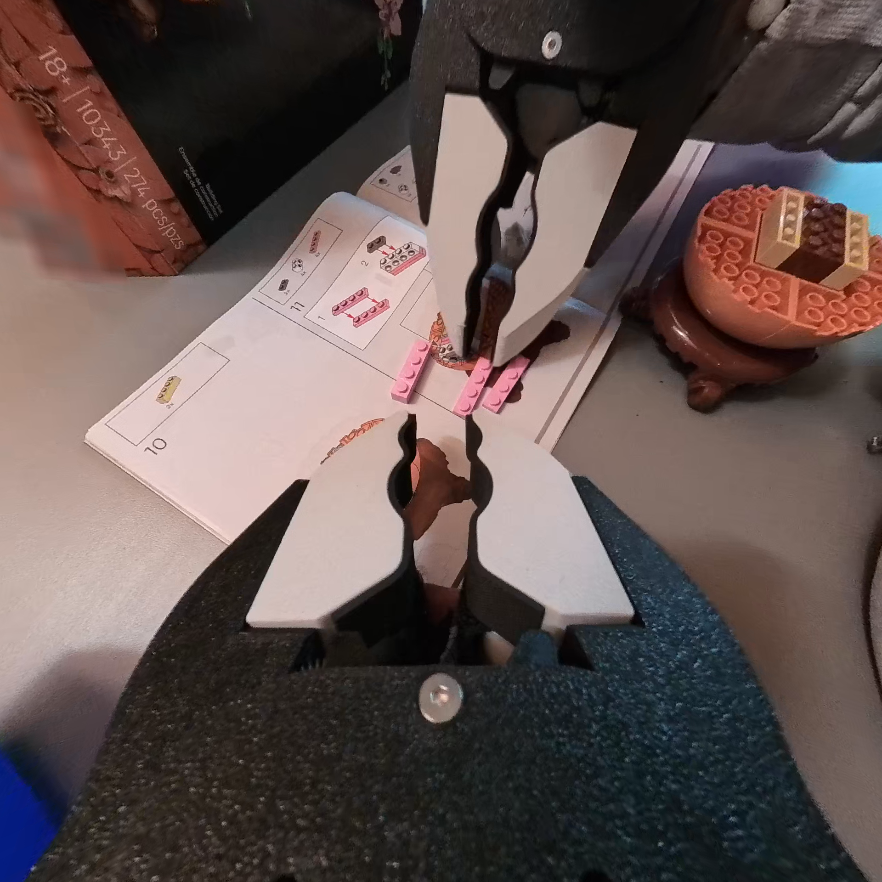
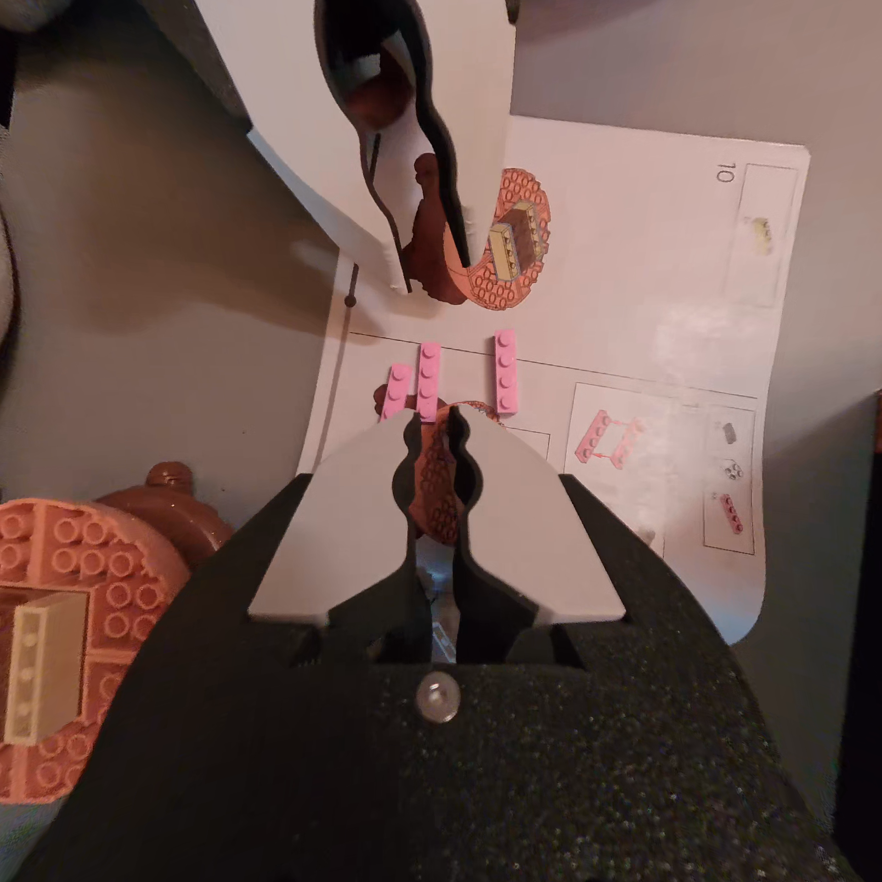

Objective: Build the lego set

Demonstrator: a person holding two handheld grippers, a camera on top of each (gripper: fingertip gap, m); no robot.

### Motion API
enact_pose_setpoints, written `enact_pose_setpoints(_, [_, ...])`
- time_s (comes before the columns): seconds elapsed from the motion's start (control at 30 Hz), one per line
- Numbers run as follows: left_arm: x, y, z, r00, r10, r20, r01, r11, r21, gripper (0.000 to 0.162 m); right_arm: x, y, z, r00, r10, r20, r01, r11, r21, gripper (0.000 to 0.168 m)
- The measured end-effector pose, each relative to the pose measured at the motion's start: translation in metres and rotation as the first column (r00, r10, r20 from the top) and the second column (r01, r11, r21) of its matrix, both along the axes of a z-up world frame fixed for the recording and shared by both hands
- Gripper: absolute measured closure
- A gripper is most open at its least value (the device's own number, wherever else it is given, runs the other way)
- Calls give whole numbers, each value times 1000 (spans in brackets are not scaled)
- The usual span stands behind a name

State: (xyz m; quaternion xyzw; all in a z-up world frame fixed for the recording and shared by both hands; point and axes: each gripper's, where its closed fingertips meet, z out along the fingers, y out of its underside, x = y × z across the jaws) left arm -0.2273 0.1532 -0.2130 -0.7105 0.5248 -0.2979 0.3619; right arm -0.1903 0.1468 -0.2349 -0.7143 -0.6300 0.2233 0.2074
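Left claw (image 1: 441, 425): narrow gap between the tips, nothing gripped, hovering over the open instruction booklet (image 1: 248, 382).
Right claw (image 2: 436, 413): nearly closed, empty, tips down beside the middle pink plate (image 2: 428, 382).
Pink plates: three one-by-four pieces lying on the booklet; two just beside each other (image 1: 503, 384), one (image 1: 409, 372) apart.
Partial model (image 1: 782, 281): salmon studded dish on a brown stand, tan and brown bricks on top, on the tabletop (image 1: 692, 549) off the booklet's edge.
Set box (image 1: 119, 119): standing at the booklet's far side.
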Motion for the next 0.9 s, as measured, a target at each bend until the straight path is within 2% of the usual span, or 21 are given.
enact_pose_setpoints(0.23, [3,-1,2,999,-11,31,11,1000,-19,135,0,0,-1,999,39,7,-39,999,34,164])
enact_pose_setpoints(0.33, [4,-5,3,998,-42,40,43,999,-7,131,3,1,8,998,49,-47,-49,999,7,164])
enact_pose_setpoints(0.53, [14,-9,17,988,-99,120,88,991,98,137,-1,-3,41,982,119,-145,-119,993,13,165])
enact_pose_setpoints(0.7, [22,-15,31,968,-131,215,105,986,129,142,-3,-7,48,978,159,-136,-157,987,23,168])
enact_pose_setpoints(0.8, [15,-10,22,984,-102,144,83,988,133,137,1,-2,33,991,119,-66,-117,993,21,167])
enact_pose_setpoints(0.9, [1,-6,15,998,-67,17,64,985,162,130,-6,-6,25,992,112,-59,-112,994,1,161])
